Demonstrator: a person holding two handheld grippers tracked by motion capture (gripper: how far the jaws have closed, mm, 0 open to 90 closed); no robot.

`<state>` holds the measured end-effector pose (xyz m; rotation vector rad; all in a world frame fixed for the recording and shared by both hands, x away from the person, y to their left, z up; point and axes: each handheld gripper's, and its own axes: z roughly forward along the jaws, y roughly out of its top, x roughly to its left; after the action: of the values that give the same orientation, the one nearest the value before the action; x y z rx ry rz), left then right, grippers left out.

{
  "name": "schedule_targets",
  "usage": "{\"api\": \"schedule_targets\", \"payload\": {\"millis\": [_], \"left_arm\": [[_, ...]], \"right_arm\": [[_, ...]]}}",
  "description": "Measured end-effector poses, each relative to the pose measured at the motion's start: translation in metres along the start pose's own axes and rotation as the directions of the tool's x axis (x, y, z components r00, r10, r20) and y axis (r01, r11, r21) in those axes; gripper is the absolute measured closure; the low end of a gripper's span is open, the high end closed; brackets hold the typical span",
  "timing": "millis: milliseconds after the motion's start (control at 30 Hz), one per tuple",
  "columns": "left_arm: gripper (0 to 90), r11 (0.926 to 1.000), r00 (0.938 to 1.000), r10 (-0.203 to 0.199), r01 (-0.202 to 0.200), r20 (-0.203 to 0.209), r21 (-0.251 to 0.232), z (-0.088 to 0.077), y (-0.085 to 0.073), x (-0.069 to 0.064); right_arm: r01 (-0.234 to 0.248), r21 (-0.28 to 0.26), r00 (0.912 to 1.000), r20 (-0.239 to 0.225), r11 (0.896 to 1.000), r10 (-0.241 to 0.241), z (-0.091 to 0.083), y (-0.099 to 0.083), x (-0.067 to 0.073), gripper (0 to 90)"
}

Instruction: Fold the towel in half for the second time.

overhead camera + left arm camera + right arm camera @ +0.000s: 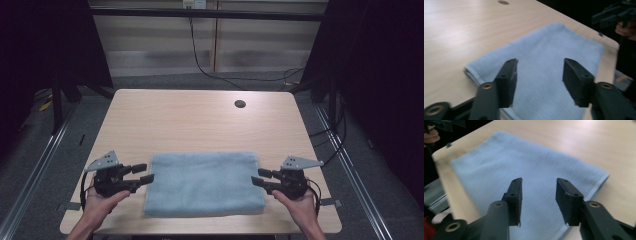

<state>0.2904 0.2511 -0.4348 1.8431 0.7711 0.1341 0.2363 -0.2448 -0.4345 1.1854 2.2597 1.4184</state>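
One pale wooden table (200, 120), dark room.

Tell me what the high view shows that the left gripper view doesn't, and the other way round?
The high view alone takes in the grey floor, its black cables, and both grippers at the ends of the folded light-blue towel. The left gripper view alone shows the left gripper from close behind, its jaws apart with nothing between them, and the towel's layered edge. Both share the towel, the pale wooden table and its round dark hole.
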Motion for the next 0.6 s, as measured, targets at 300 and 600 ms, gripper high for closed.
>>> {"api": "schedule_targets", "payload": {"millis": [300,600], "left_arm": [[39.3,0.9954,0.9795,-0.095,0.096,-0.178,-0.001,0.008,0.010,0.057],[26.0,0.9941,0.9775,-0.109,0.107,-0.181,-0.020,0.004,-0.007,0.054]], "right_arm": [[-0.068,-0.084,0.9961,0.050,0.994,0.072,0.013,0.026,-0.042,44.5],[-0.152,-0.071,0.9742,0.157,0.986,0.162,0.014,0.002,-0.070,29.9]]}}
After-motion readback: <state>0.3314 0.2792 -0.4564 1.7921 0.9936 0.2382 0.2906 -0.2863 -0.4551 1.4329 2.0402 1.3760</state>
